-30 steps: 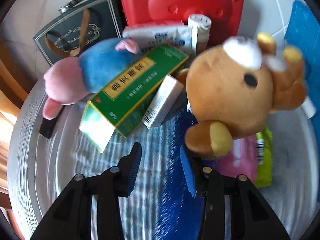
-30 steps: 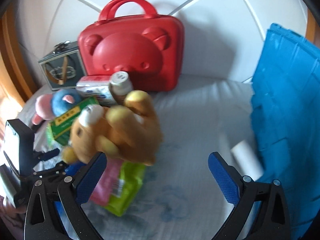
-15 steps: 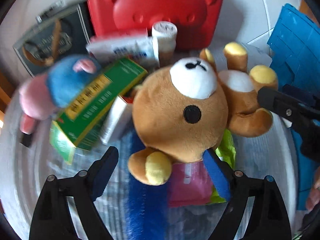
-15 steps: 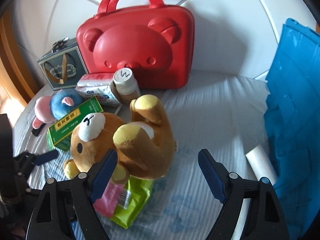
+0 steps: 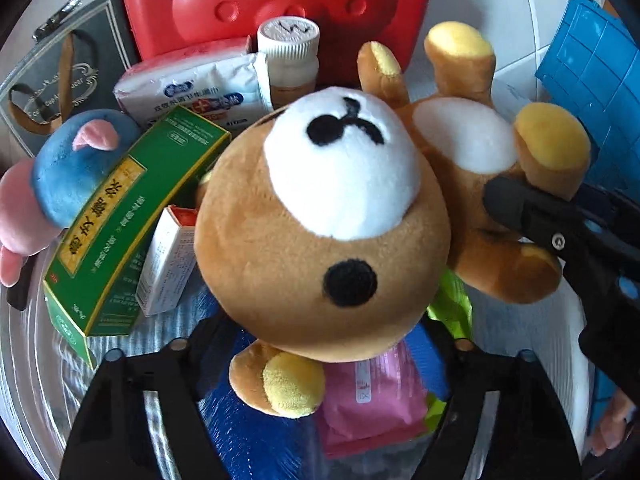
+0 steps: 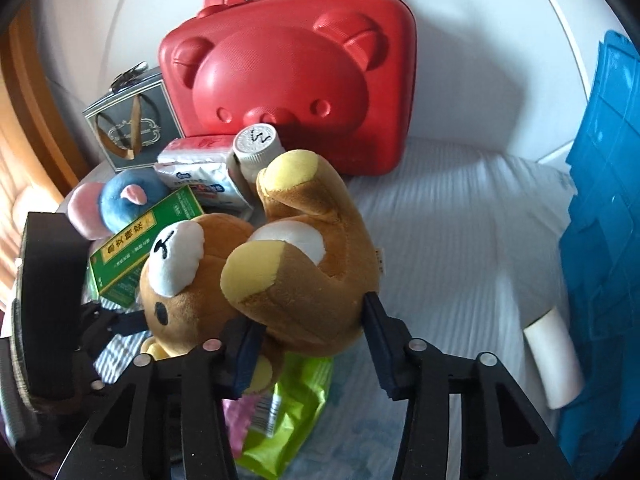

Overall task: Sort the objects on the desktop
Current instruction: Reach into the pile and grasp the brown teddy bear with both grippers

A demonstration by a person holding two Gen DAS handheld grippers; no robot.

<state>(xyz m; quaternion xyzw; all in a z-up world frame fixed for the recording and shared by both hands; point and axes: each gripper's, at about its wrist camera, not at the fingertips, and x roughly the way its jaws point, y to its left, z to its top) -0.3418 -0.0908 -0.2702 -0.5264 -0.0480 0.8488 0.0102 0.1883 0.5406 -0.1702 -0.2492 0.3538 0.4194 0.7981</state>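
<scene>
While the right gripper (image 6: 308,344) has just been closing its fingers onto the plush bear (image 6: 280,264), the left gripper (image 5: 320,344) stands open around the bear's head. Boxes, packets and the bottle (image 5: 288,60) still lie heaped by the red case (image 6: 288,80), so sorting has barely begun.

White tiled wall (image 6: 460,60) — wood trim (image 6: 24,92).

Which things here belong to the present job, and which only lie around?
In use: brown bear; right gripper, jaws just closed on its body; left gripper, jaws just closing about its head.
Lying about: green box, blue-pink plush, white bottle, red case, blue crate.
</scene>
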